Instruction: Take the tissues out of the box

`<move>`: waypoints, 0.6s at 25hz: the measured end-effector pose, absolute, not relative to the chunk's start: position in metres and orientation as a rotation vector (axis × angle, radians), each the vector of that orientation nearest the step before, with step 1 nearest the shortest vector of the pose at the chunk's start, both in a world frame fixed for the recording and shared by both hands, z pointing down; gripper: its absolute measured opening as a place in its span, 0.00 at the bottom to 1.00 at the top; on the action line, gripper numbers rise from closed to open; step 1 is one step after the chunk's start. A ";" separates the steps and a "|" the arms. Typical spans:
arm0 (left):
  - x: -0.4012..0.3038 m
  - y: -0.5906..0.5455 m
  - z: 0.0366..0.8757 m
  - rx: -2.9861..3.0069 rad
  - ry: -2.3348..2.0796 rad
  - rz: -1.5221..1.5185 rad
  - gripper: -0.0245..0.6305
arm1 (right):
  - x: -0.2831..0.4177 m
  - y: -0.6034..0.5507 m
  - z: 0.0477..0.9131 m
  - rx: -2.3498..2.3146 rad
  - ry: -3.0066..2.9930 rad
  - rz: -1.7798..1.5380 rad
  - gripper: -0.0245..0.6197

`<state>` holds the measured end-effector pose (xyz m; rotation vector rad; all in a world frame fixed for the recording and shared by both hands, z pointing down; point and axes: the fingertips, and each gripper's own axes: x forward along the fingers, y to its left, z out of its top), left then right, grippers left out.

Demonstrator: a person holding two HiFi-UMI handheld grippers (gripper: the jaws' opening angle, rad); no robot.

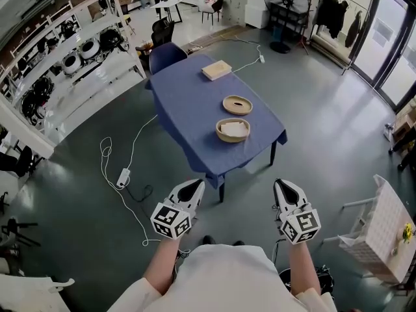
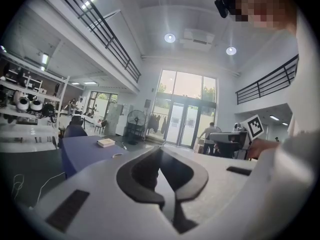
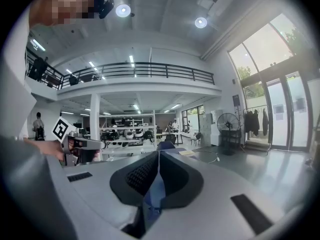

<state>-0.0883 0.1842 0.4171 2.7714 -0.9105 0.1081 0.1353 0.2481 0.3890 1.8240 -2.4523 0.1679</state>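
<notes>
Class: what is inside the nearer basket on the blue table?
The basket holds a white pile, perhaps tissues. Its floor, and anything beneath the pile, is covered.

A standing fan (image 1: 286, 0) stands far right, white shelving (image 1: 68, 77) lines the left, and a power strip (image 1: 123, 177) lies on the near floor.

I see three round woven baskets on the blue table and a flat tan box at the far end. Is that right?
Not quite. The head view shows only two, not three: the farther round woven basket and the nearer round woven basket, which holds something white. The rest is right: they sit on the blue table, with the flat tan box at its far end.
</notes>
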 end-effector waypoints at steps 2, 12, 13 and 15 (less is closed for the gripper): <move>-0.090 0.182 0.420 2.770 -0.903 0.113 0.05 | 0.132 0.246 0.391 1.826 -2.448 0.171 0.09; -0.101 0.170 0.429 2.761 -0.861 0.136 0.05 | 0.120 0.235 0.395 1.847 -2.405 0.186 0.10; -0.102 0.169 0.431 2.760 -0.855 0.142 0.05 | 0.119 0.234 0.396 1.849 -2.403 0.187 0.10; -0.105 0.165 0.434 2.758 -0.846 0.153 0.05 | 0.115 0.231 0.396 1.856 -2.399 0.188 0.10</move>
